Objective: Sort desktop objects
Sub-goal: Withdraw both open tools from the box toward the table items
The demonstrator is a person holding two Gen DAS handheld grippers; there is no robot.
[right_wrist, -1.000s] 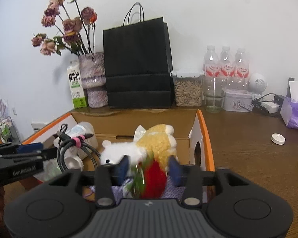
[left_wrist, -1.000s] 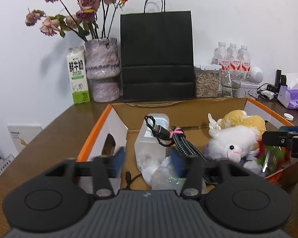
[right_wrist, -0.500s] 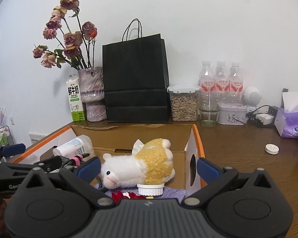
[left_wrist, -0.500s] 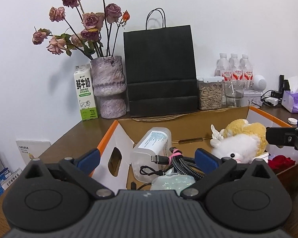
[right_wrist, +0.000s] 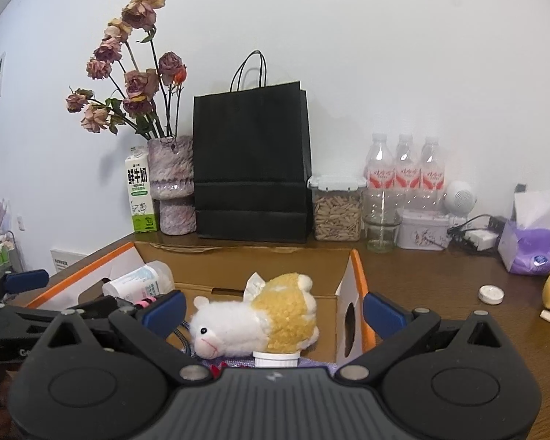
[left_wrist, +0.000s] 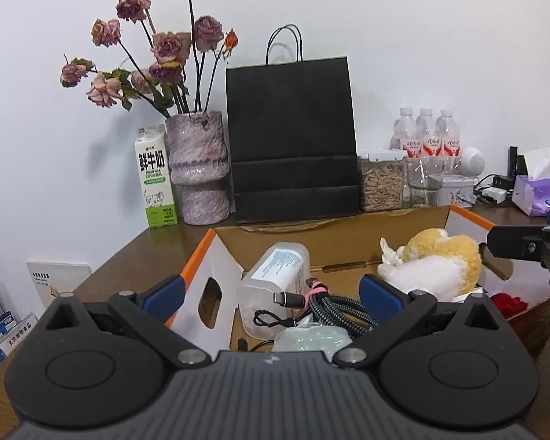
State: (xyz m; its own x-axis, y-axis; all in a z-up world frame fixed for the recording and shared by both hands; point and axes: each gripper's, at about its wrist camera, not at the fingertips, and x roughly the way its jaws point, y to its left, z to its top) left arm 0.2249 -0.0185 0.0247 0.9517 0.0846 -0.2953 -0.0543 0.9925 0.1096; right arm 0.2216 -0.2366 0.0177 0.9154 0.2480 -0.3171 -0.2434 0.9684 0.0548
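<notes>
Both tools, left tool point(left_wrist: 271, 295) and right tool point(right_wrist: 273, 311), hover level above the cardboard box point(right_wrist: 238, 260), spread wide, holding nothing.

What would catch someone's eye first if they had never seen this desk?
Probably the white and yellow stuffed sheep lying on its side in the open cardboard box at the front. Behind the box, a tall black paper bag stands against the wall, with a vase of dried roses to its left.
</notes>
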